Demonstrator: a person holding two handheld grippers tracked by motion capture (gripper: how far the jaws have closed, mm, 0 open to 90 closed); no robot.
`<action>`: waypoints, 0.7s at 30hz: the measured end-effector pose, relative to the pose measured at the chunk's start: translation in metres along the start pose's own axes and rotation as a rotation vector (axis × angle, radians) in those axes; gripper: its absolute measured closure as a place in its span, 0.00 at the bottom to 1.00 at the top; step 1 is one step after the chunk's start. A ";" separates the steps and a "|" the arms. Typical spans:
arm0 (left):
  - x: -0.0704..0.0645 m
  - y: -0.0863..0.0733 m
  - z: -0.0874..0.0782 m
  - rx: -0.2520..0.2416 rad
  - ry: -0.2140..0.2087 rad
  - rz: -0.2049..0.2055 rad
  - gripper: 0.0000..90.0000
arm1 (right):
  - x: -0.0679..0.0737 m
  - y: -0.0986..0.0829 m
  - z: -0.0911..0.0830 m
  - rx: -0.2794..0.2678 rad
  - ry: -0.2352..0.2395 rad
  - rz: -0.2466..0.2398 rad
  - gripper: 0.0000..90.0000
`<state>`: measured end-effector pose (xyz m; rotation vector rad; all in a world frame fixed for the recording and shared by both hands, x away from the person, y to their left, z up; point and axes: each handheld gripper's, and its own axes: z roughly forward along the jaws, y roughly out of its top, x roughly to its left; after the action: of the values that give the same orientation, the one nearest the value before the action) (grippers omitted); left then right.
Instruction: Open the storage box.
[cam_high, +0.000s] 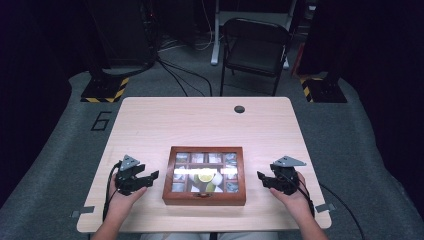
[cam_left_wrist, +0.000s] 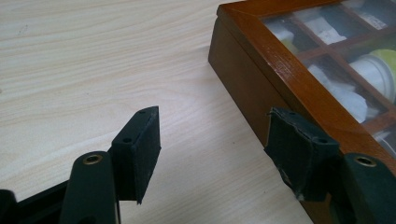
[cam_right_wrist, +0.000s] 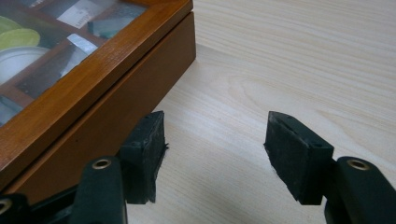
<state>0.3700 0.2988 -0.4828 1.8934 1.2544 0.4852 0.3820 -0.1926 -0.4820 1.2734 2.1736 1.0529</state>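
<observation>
A shut wooden box (cam_high: 204, 200) with a glass-paned lid sits at the middle front of the table. Through the panes I see packets in small compartments and a white and yellow-green reflection. My left gripper (cam_high: 152, 176) rests just left of the box, open and holding nothing. In the left gripper view the box's side wall (cam_left_wrist: 243, 79) runs right beside the right pad (cam_left_wrist: 299, 149) of the left gripper (cam_left_wrist: 212, 144). My right gripper (cam_high: 261, 176) is just right of the box, open and holding nothing. The right gripper view shows the box (cam_right_wrist: 116, 102) next to that right gripper (cam_right_wrist: 215, 149), by its left pad (cam_right_wrist: 149, 149).
The light wooden table (cam_high: 205, 122) has a round cable hole (cam_high: 239, 109) at the back. A black folding chair (cam_high: 255, 47) stands behind the table, with cables and stand bases on the grey floor. Bare tabletop lies behind and beside the box.
</observation>
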 end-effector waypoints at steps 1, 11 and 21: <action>-0.001 0.000 -0.001 -0.002 0.000 0.000 0.38 | 0.002 -0.001 -0.002 -0.004 0.002 0.008 0.42; -0.008 -0.003 -0.011 -0.009 -0.017 0.000 0.39 | 0.010 -0.003 -0.017 -0.042 0.007 -0.006 0.42; -0.015 -0.006 -0.019 -0.011 -0.014 0.011 0.38 | 0.019 -0.008 -0.027 -0.050 0.018 -0.010 0.42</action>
<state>0.3472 0.2944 -0.4748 1.8920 1.2304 0.4830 0.3503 -0.1897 -0.4708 1.2335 2.1508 1.1120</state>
